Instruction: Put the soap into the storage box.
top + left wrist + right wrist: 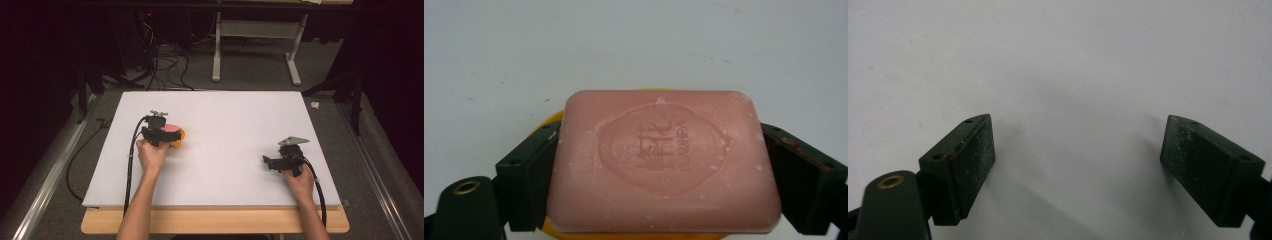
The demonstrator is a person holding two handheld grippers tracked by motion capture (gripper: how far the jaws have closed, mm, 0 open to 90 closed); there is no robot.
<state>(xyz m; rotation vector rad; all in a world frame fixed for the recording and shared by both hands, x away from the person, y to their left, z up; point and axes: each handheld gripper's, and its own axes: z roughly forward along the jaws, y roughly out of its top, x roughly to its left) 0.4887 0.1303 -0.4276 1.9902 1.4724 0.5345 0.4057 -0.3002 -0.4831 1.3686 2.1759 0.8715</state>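
A pink bar of soap (663, 162) with a stamped oval emblem lies between the two black jaws of my left gripper (659, 175), whose pads press on both of its short ends. Under the soap an orange dish (546, 125) peeks out at the left and along the bottom. In the high view the soap (171, 128) and the orange dish (178, 138) sit at the left of the white board, with my left gripper (167, 135) over them. My right gripper (268, 162) rests at the right of the board; its jaws (1078, 170) stand wide apart over bare white surface.
The white board (220, 150) lies on a wooden table (215, 222). Black cables trail from both grippers over the board's near edge. Behind the board are grey carpet, loose cables (165, 65) and a white desk frame (255, 45).
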